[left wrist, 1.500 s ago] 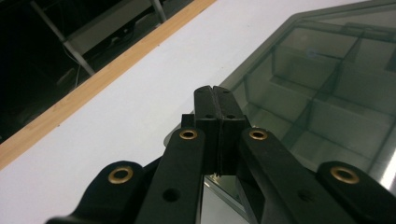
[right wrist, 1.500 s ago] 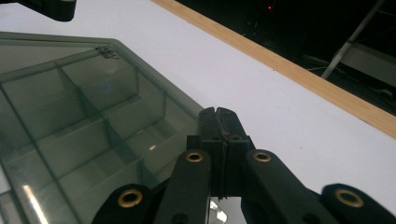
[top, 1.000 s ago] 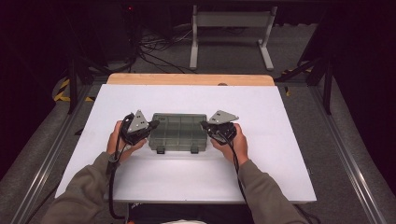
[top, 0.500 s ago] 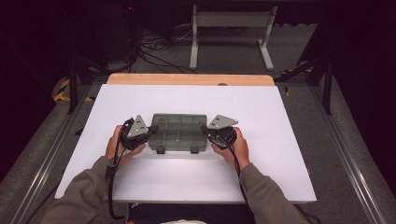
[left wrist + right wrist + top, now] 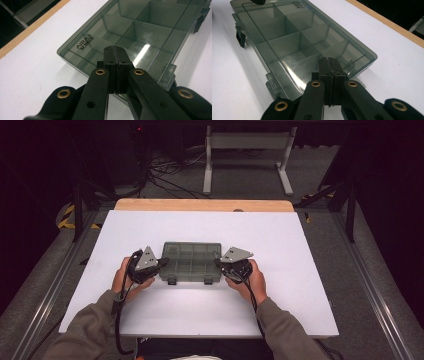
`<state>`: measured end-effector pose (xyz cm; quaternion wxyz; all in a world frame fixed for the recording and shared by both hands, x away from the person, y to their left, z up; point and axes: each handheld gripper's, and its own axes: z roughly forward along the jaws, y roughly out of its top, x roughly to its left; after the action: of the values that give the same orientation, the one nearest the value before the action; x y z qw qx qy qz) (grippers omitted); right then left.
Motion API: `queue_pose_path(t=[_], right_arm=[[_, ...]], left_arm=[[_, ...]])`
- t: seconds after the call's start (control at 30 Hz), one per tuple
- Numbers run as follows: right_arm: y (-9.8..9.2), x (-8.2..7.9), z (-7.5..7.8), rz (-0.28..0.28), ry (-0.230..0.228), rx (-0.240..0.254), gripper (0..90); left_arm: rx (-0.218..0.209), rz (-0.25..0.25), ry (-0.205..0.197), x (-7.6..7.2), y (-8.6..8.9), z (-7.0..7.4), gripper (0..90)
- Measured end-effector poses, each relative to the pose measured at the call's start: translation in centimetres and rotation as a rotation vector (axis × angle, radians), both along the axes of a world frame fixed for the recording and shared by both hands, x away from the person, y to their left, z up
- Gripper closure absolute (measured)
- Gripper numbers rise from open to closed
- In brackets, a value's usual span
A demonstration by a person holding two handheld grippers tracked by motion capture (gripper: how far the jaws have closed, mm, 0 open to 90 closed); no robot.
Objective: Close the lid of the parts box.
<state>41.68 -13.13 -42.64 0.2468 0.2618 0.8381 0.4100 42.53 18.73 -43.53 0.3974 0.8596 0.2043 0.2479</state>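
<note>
Since the earlier frames little has shifted: both hands and the box keep their places, the grippers drawn only slightly closer in on its ends.

Surface: white counter [image 5: 200, 315] with a bare wooden strip [image 5: 204, 205] along its far edge. Room dark; grey floor, cables and a grey metal stand [image 5: 248, 150] beyond at 12 o'clock.

Smoky transparent compartment box [image 5: 192, 262], lid closed, lies flat a little nearer than counter centre. Long axis runs 9 to 3 o'clock; two latches [image 5: 171, 281] face 6 o'clock, toward the person. Dividers visible through lid; printed lettering [image 5: 85, 42] at one corner.

Left gripper [image 5: 115, 53] at the box's 9 o'clock end, jaws clenched together, nothing between them, tips over the lid edge. Right gripper [image 5: 330, 63] at the 3 o'clock end, jaws likewise clenched, empty, tips on the lid edge.
</note>
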Motion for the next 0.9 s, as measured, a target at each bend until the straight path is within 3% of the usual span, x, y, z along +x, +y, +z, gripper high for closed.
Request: queue_pose_path(t=[0.9], right_arm=[[-0.2, -1.3, -0.7, 0.056, -0.014, 0.015, 89.9]], left_arm=[[-0.071, -0.009, 0.008, -0.4, 0.3, -0.9, 88.1]])
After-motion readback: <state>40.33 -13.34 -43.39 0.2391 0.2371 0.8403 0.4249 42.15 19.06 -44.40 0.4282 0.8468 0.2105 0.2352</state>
